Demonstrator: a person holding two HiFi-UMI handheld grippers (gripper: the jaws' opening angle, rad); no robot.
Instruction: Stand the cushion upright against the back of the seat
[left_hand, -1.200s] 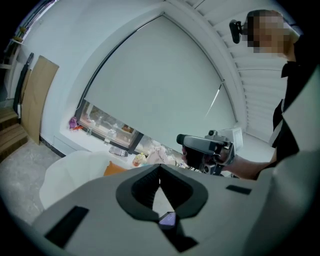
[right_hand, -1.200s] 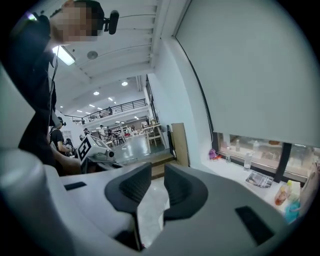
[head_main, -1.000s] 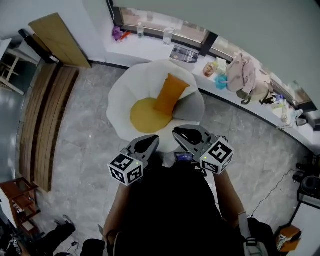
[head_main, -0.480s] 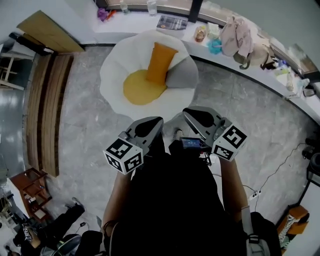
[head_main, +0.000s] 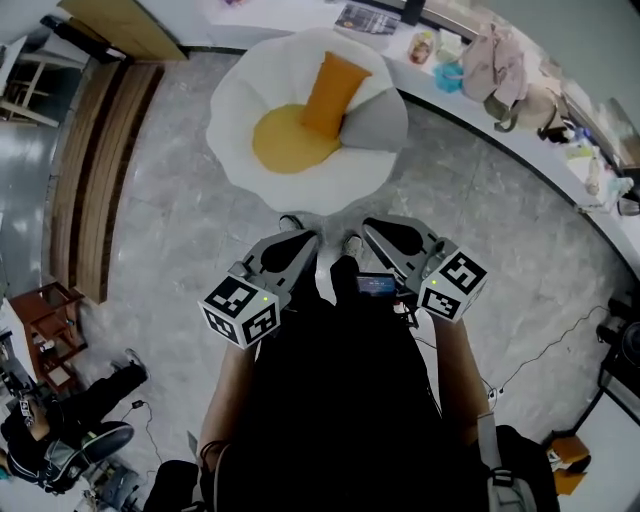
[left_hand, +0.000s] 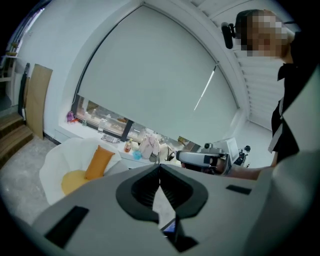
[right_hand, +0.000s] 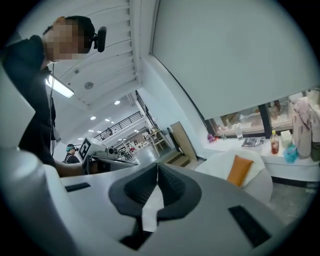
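Note:
The orange cushion (head_main: 335, 92) stands upright against the back of the white round chair (head_main: 235, 100), behind its yellow seat pad (head_main: 285, 142). I stand back from the chair on the grey floor. My left gripper (head_main: 308, 240) and right gripper (head_main: 370, 228) are side by side in front of my body, both shut with nothing between the jaws. A stretch of floor separates them from the chair. The left gripper view shows the cushion (left_hand: 98, 162) far off to the left, beyond its shut jaws. The right gripper view has the cushion (right_hand: 239, 170) at the right.
A white window ledge (head_main: 440, 75) behind the chair carries bags (head_main: 495, 60), bottles and a magazine (head_main: 365, 15). Wooden steps (head_main: 90, 170) run along the left. A seated person (head_main: 60, 440) is at the lower left. Cables (head_main: 540, 350) lie on the floor at right.
Both grippers have drawn back from the chair, which now lies farther off with bare floor in between. The cushion has stayed upright on the seat.

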